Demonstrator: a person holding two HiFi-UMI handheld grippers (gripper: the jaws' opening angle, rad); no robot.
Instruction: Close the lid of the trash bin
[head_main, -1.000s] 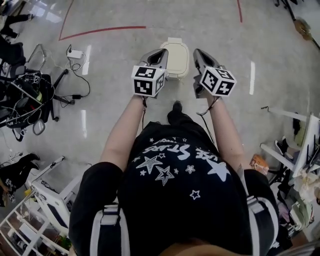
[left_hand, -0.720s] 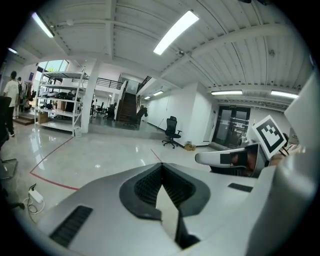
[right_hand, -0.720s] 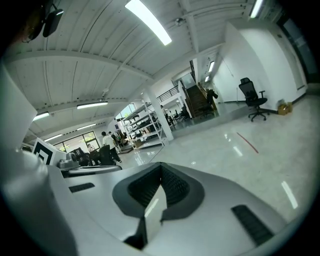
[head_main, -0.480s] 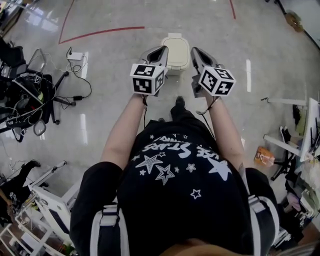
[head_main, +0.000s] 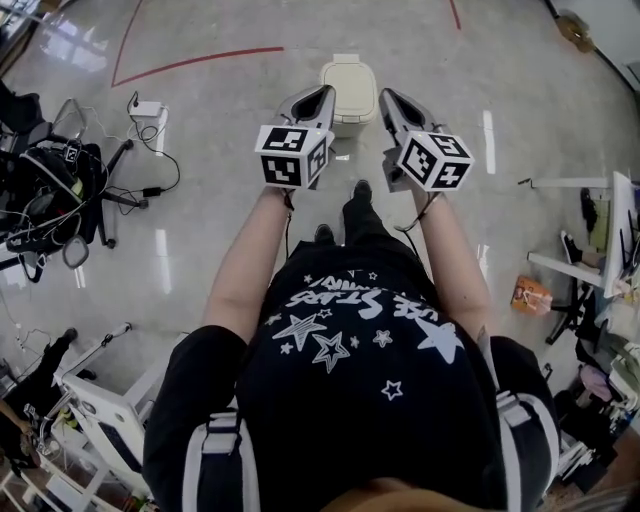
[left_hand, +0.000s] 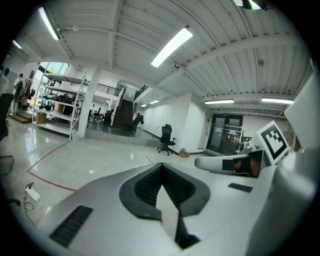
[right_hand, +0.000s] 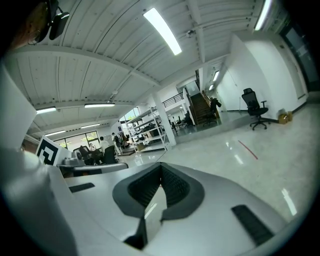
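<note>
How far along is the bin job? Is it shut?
Done, by the look of it: the bin lid lies flat and seems closed. In hand: nothing. The left gripper and right gripper are held in the air, jaws together and empty. Left: apparently nothing, though the overhead view can't confirm it's fully shut.

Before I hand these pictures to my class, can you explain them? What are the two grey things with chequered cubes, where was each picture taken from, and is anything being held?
There is no robot here. A person stands holding a left gripper and a right gripper, each carrying a marker cube. The head view comes from a camera on the person's head, looking steeply down. The two gripper views come from cameras riding on the grippers, looking along their jaws into the hall. On the floor just ahead stands a cream trash bin; from above its lid looks down. Both pairs of jaws are together and hold nothing.
</note>
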